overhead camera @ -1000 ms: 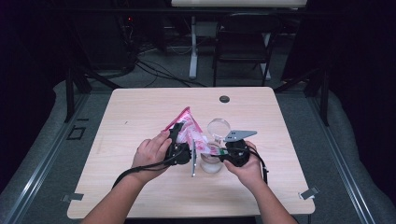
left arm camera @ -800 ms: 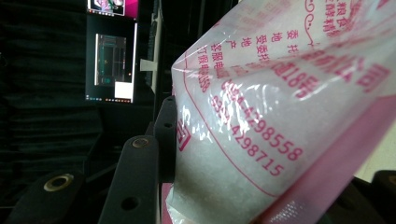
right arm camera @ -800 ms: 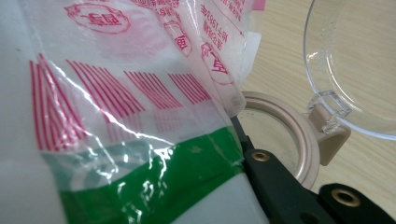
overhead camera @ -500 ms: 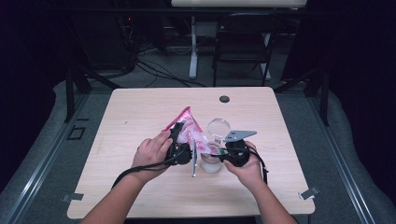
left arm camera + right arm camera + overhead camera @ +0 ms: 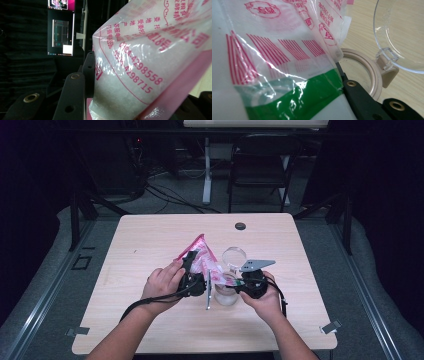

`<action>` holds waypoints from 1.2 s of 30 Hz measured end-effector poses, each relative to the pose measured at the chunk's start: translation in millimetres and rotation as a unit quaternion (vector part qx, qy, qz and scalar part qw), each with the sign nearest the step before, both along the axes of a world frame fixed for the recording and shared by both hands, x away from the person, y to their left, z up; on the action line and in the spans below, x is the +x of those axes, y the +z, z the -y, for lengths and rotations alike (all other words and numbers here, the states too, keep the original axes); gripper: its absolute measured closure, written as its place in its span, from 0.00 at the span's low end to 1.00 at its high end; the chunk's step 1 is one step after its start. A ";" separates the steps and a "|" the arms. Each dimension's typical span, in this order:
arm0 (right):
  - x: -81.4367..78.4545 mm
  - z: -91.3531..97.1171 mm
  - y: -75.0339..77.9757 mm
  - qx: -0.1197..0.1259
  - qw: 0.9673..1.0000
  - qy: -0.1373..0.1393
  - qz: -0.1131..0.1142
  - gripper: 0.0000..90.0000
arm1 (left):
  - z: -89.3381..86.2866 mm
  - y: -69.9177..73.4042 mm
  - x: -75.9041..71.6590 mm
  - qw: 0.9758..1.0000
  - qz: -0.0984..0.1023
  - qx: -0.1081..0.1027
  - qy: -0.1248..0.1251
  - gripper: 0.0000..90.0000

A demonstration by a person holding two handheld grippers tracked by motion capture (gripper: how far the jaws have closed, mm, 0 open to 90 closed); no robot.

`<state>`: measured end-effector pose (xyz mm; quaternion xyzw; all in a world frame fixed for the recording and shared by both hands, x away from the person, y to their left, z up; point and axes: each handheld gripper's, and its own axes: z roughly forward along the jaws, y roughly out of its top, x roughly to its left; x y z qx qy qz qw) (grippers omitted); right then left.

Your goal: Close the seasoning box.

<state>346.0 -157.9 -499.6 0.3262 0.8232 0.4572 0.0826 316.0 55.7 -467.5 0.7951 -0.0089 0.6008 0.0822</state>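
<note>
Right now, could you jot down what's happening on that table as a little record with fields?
Surface: light wooden table
Held item: pink-printed clear plastic bag of white grains, tilted
Left gripper: jaws clamped on the bag
Right gripper: jaws shut on the bag's edge
Below the bag: clear round jar with beige rim, open
Jar lid: clear hinged lid, flipped back

Bag over jar
The pink-printed clear bag (image 5: pixel 202 260) of white grains tilts above the jar (image 5: pixel 226 292), whose beige rim (image 5: pixel 372 72) is open, clear lid (image 5: pixel 234 256) flipped back, mid-table.
</note>
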 end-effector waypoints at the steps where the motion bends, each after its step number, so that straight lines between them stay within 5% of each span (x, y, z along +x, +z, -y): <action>1: 0.0 0.1 0.0 0.000 1.000 0.000 0.000 1.00 | 0.1 0.1 -0.1 1.000 0.000 0.000 0.000 0.70; 36: 1.3 3.8 -0.6 0.003 1.000 -0.012 0.000 1.00 | 5.8 1.9 -2.2 1.000 0.007 0.008 -0.006 0.70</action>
